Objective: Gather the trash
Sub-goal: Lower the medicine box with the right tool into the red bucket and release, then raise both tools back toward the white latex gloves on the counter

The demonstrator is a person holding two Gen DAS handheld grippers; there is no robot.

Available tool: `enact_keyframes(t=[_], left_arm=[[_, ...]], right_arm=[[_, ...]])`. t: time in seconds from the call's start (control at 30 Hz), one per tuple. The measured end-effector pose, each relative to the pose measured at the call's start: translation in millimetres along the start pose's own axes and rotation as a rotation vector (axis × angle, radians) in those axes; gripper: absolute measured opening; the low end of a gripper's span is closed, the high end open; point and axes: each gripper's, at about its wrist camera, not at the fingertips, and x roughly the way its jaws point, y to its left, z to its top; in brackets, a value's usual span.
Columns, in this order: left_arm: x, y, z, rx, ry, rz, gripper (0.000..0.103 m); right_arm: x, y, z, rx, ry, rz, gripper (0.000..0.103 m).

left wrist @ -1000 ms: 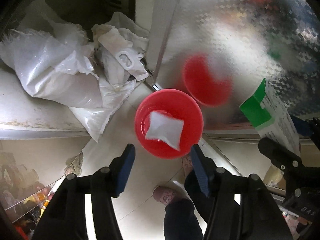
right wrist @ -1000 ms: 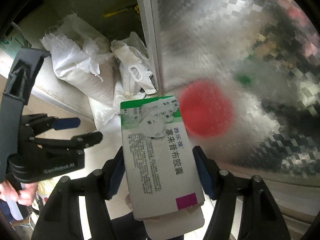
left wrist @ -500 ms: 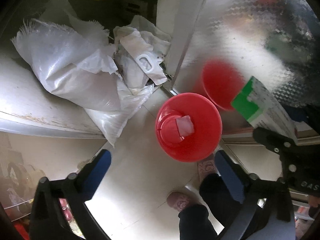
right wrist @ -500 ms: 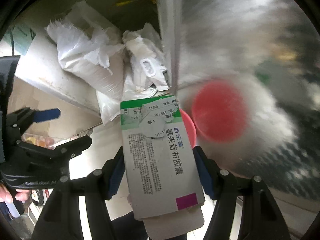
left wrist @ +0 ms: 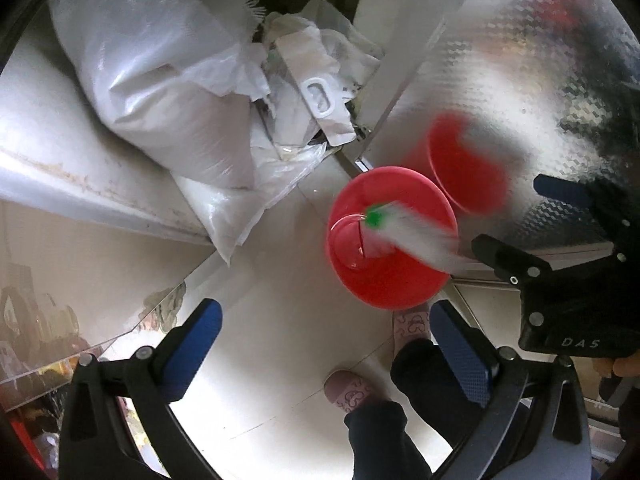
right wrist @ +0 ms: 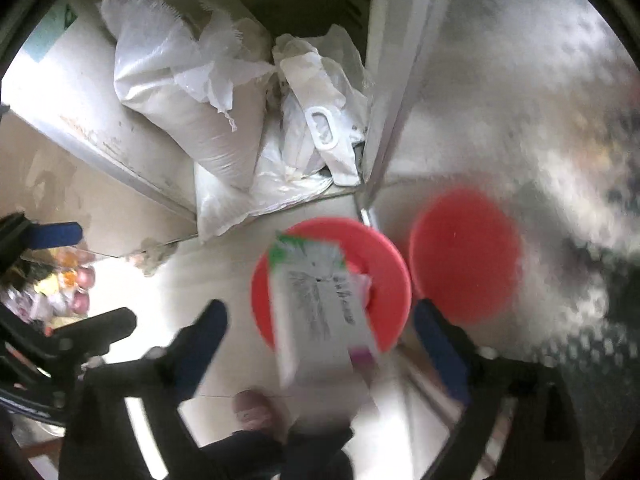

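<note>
Both hand-held grippers, left gripper (left wrist: 324, 334) and right gripper (right wrist: 320, 340), are held spread and empty above the round red plastic bin (right wrist: 384, 248), toward twelve o'clock, so the blurred green-and-white cardboard medicine box (right wrist: 320, 300) is seen loose over its mouth

A blurred green-and-white box (left wrist: 404, 236) streaks over the red bin (left wrist: 390, 240) on pale floor; the left gripper (left wrist: 324, 344) gapes empty; white sacks (left wrist: 168, 92) lie heaped beyond.
</note>
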Motion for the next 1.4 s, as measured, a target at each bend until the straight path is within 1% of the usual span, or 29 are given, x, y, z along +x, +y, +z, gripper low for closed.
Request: enact_keyframes(t=[0.1,0.17,0.27,0.33,0.53,0.6,0.7,0.8,0.87,1.0,1.1,1.17,1.27,1.4], left_arm=[[-15.5,2.1,-6.8,-0.013,-0.008,0.014,0.103],[-33.9,2.5,-11.6,-0.018,-0.019,0.02,0.103],[-72.5,2.3,-20.1,-0.023,-0.045,0.038,0.103],[-103.2,2.3,-24.6,-0.026,-0.069,0.047,0.103],[-207.8,-1.0,-39.3,-0.044,-0.136,0.074,0.103],[-247.0,-6.8,-42.4,-0.04,-0.169,0.078,0.103],[-294.0,-18.3,-41.8,-0.024,-0.194,0.103,0.103],[-331.1,-31.0,-40.8,-0.009,-0.236,0.07,0.103],[-352.2,-41.3,-35.6,0.01,-0.265,0.048,0.103],[-391.7,-69.4,-19.0,0.071,-0.337,0.03,0.103],[-411.3,-88.8,-2.5,0.116,-0.375,0.015,0.103],[-419.8,-102.3,9.0,0.152,-0.393,-0.01,0.103],[-429.7,-120.1,28.0,0.193,-0.411,-0.02,0.103],[-432.2,-144.7,63.8,0.229,-0.429,-0.035,0.103]], right_arm=[[-9.4,3.7,-1.3,-0.029,-0.01,0.0,0.098],[-20.2,5.7,-2.4,-0.033,-0.001,0.02,0.098],[-45.8,12.1,-2.4,-0.04,-0.01,0.031,0.099],[-70.6,18.8,-0.7,-0.044,-0.026,0.034,0.099],[-166.9,39.4,10.9,-0.057,-0.091,0.052,0.099],[-207.4,45.5,13.4,-0.059,-0.13,0.055,0.099],[-268.2,50.2,16.4,-0.059,-0.2,0.049,0.099],[-317.6,50.3,16.8,-0.053,-0.261,0.045,0.099],[-344.0,45.6,17.3,-0.057,-0.289,0.045,0.099],[-390.8,32.5,14.5,-0.049,-0.36,-0.022,0.099],[-413.0,12.1,9.7,-0.023,-0.409,-0.037,0.099],[-424.5,0.2,9.2,0.001,-0.428,-0.051,0.099],[-436.7,-20.2,12.9,0.057,-0.394,-0.056,0.099],[-449.7,-48.4,21.8,0.116,-0.414,-0.076,0.099]])
